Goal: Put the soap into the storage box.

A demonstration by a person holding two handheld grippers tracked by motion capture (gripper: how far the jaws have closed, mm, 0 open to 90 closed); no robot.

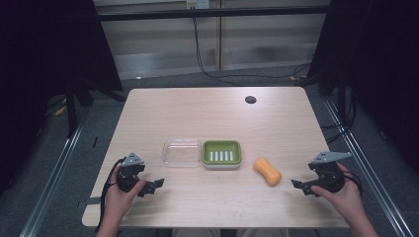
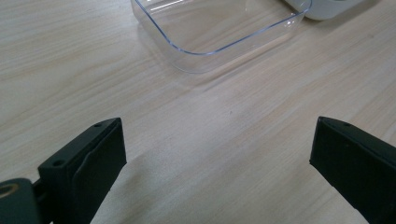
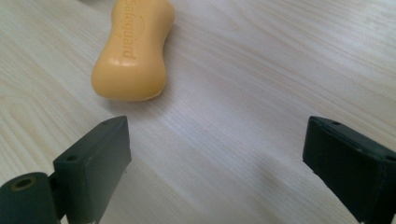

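Nearest the camera, two hands come in over the near edge of the wooden table (image 1: 197, 207), each holding a black two-jaw gripper. The left gripper (image 1: 157, 184) sits at the near left, its jaws pointing right toward the middle of the table. In the left gripper view its jaws stand wide apart over bare wood with nothing between them, and the clear plastic lid (image 2: 219, 28) lies just beyond them. The right gripper (image 1: 296, 185) sits at the near right with its jaws pointing left; the right gripper view shows them wide apart too, empty, with the orange soap bar (image 3: 133, 49) lying just ahead of the left jaw, the word "Safeguard" pressed into its top.

In the high view three things lie in a row across the middle of the table. The clear lid (image 1: 182, 152) is on the left, the green soap dish (image 1: 222, 154) just beside it, and the soap bar (image 1: 267, 172) a little right and nearer, apart from the dish. A small dark round spot (image 1: 250, 99) marks the far side of the table.
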